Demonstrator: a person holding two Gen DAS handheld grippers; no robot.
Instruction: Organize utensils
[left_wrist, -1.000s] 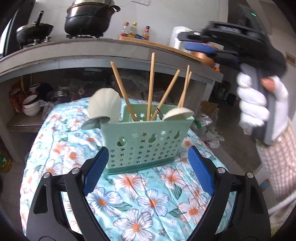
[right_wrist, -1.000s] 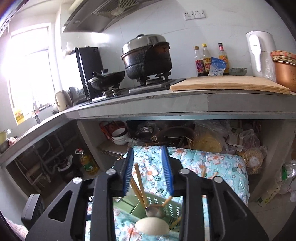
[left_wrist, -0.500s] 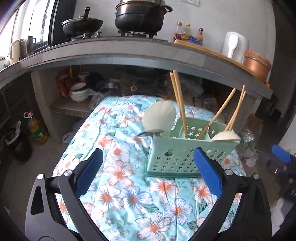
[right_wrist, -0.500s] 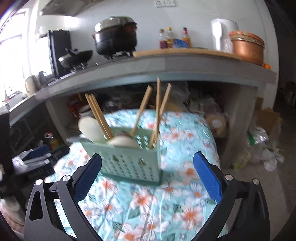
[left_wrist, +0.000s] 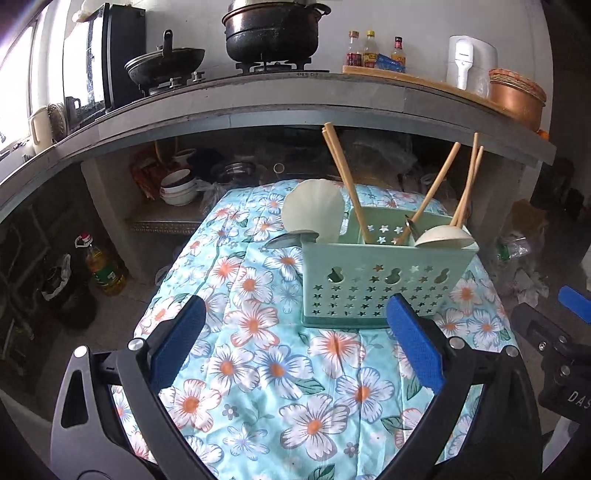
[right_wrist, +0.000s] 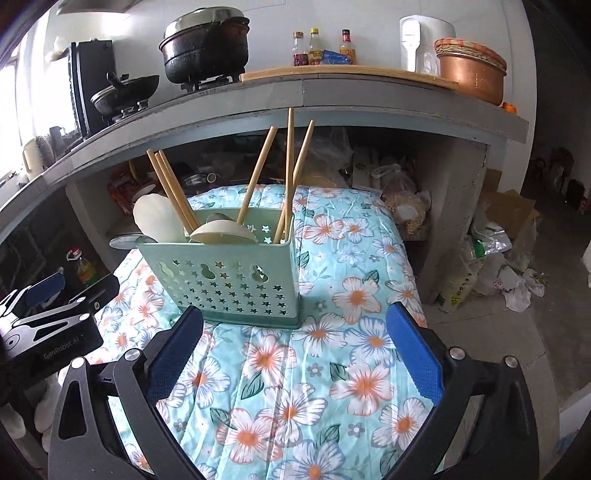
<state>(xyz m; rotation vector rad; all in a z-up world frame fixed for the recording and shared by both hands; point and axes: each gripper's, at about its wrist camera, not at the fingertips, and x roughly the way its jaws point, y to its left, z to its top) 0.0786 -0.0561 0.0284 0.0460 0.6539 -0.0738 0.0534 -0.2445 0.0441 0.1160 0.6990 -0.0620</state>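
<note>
A mint green perforated utensil basket (left_wrist: 380, 284) stands on the floral tablecloth (left_wrist: 266, 369); it also shows in the right wrist view (right_wrist: 229, 280). It holds several wooden chopsticks (left_wrist: 345, 184), two cream spoons (left_wrist: 314, 214) and a metal spoon (left_wrist: 290, 240). My left gripper (left_wrist: 295, 350) is open and empty, low over the cloth in front of the basket. My right gripper (right_wrist: 293, 354) is open and empty, in front of the basket too. The right gripper shows at the left view's right edge (left_wrist: 554, 332); the left gripper shows at the right view's left edge (right_wrist: 48, 317).
A grey concrete counter (left_wrist: 258, 99) runs behind the table with a black pot (left_wrist: 273, 29), a wok (left_wrist: 166, 66), sauce bottles (left_wrist: 369, 51) and a copper pot (left_wrist: 515, 96). Bowls (left_wrist: 177, 188) sit under it. An oil bottle (left_wrist: 99, 266) stands on the floor at left.
Both grippers have pulled back and down from the basket. The right gripper, shut high above the basket a second ago, opened and now sits low in front of it.
</note>
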